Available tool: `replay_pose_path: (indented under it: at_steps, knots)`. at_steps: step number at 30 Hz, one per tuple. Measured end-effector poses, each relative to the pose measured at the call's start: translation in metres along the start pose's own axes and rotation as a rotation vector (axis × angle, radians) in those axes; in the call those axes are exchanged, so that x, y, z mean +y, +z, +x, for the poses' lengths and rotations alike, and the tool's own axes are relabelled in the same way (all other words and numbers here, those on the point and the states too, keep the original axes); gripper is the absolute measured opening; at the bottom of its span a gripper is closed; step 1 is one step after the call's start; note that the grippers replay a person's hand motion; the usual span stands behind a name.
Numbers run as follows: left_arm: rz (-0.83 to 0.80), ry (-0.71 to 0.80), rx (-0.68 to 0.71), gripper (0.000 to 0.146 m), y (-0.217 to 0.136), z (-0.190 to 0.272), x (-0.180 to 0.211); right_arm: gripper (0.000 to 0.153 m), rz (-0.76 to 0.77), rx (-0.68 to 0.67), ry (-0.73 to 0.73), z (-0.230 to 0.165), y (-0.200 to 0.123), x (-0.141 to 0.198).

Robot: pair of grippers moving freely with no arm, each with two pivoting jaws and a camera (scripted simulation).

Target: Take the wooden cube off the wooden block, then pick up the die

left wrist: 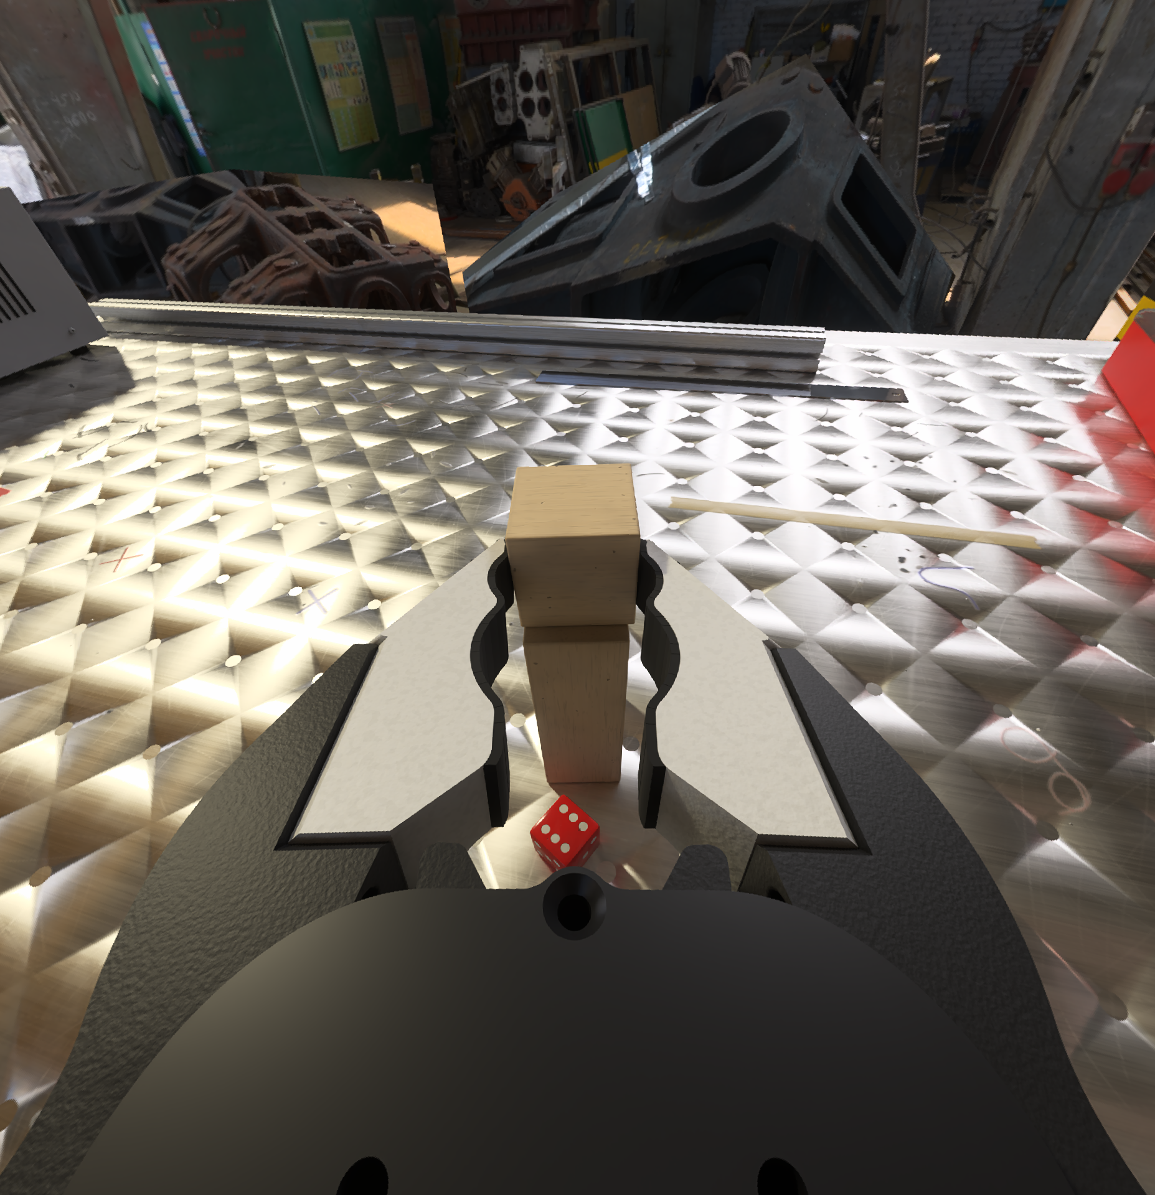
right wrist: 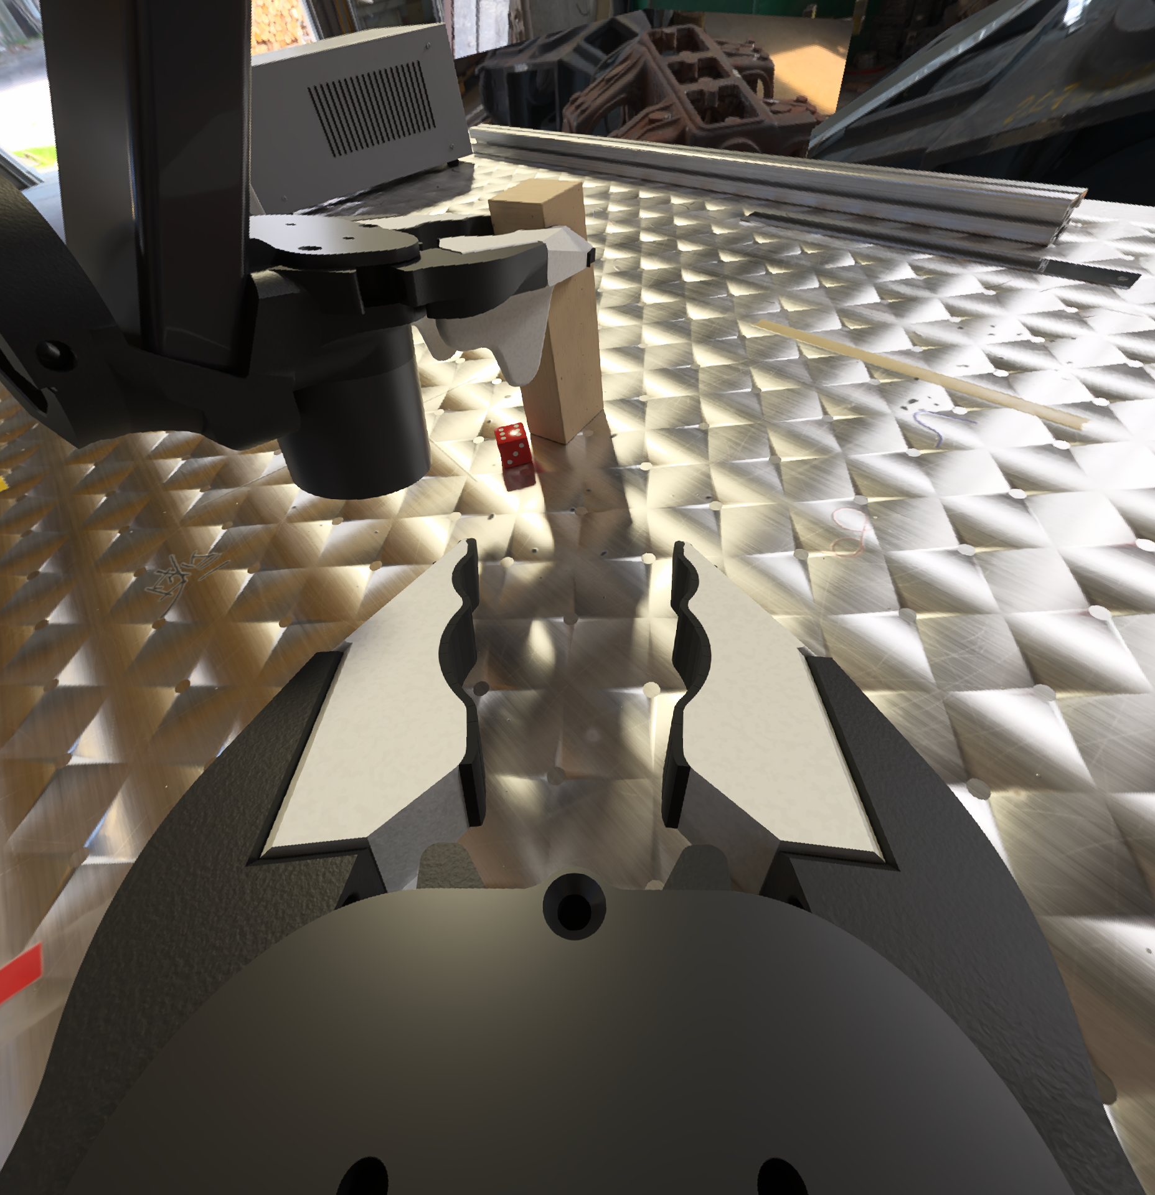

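Left gripper (left wrist: 574, 569) apparently clamps wooden cube (left wrist: 573, 549); die (left wrist: 565, 833) below.

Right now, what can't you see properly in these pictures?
- Left wrist view: the sides of the wooden cube are covered by the left gripper's fingers, so actual contact is unclear.
- Left wrist view: the red die's lower edge is hidden behind the gripper body.
- Right wrist view: the seam between cube and wooden block is hidden by a left gripper finger.
- Left wrist view: the red box is cut off by the right edge.
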State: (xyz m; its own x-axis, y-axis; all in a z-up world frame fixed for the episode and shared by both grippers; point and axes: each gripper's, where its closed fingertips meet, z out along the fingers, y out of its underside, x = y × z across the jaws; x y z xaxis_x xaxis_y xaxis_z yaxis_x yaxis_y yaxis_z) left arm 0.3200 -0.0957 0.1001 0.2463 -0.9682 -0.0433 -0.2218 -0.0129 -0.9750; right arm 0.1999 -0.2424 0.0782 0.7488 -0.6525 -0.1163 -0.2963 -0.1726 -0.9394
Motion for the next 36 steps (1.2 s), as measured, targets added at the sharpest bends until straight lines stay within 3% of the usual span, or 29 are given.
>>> replay_pose_path:
  at_steps: [13,27,36]
  knots:
    - [-0.006,0.028,0.059,0.037,0.000,0.006,0.000,0.060,-0.001,-0.003,0.000,-0.001,0.000,0.000]
    - [0.010,0.034,0.252,0.037,-0.002,0.019,-0.006,0.060,0.007,0.003,0.005,0.002,-0.001,-0.002]
    - [0.062,0.082,0.364,0.037,-0.002,0.018,-0.019,0.081,0.005,0.003,0.001,0.000,0.000,-0.002]
